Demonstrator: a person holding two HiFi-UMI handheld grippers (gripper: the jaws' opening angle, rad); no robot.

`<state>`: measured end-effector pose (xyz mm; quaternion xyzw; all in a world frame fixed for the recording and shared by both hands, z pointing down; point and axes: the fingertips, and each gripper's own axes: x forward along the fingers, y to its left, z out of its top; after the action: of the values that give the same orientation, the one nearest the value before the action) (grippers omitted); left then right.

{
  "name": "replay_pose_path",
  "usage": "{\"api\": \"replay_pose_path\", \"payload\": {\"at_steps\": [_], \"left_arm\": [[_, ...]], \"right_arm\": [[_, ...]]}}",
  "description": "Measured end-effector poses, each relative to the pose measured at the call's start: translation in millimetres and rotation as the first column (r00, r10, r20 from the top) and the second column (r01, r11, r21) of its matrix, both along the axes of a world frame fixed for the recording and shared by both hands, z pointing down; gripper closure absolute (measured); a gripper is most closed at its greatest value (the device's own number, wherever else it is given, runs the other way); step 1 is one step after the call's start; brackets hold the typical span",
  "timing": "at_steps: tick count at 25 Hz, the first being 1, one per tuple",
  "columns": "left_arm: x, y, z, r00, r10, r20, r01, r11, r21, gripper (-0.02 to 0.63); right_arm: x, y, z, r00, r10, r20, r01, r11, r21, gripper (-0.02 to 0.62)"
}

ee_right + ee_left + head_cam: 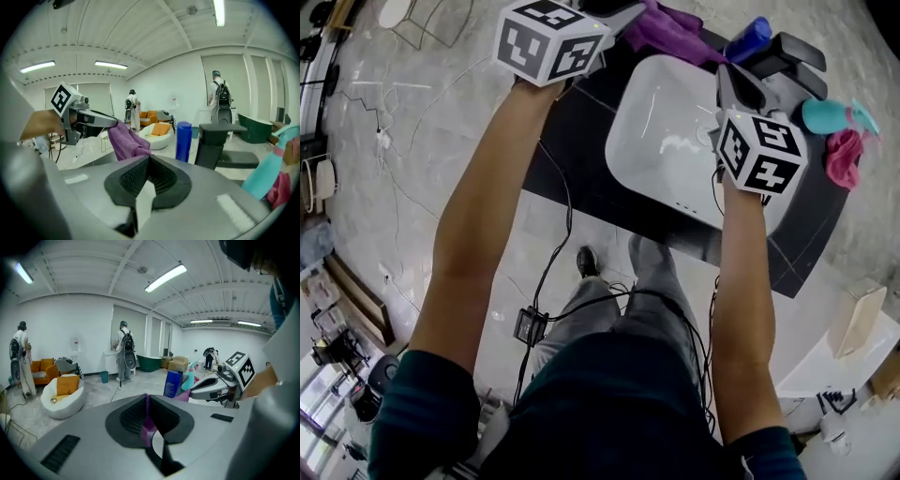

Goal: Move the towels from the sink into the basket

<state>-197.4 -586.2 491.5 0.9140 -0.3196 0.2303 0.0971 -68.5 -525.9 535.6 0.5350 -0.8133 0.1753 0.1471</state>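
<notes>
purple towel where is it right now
Head view, top centre: the purple towel hangs over the far edge of the white sink, gripped at one end by the left gripper and at the other by the right gripper, beside the blue bottle.

White walls (61,324), strip lights (165,277) overhead — orange sofa (40,365), marbled floor (441,122).

A blue bottle (748,39) stands at the back of the dark worktop (581,131), just beside a black tap (792,58). A teal spray bottle (830,116) is near the worktop's right end. Farther off, a white round chair (61,405) carries an orange cushion (68,384), and a green bathtub (149,363) stands beyond it.
</notes>
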Motion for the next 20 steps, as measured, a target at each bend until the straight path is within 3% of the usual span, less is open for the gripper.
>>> {"api": "replay_pose_path", "payload": {"at_steps": [10,20], "left_arm": [[-28,81,-133,0.994,-0.004,-0.105,0.021,0.986,0.163,0.581],[-76,174,-260,0.972,-0.006,-0.233,0.083,0.942,0.325,0.581]], "right_arm": [[-15,42,-138,1.000,-0.005,-0.014,0.008,0.979,0.203,0.583],[-52,116,-278,0.997,-0.034,-0.066,0.057,0.916,0.398,0.583]]}}
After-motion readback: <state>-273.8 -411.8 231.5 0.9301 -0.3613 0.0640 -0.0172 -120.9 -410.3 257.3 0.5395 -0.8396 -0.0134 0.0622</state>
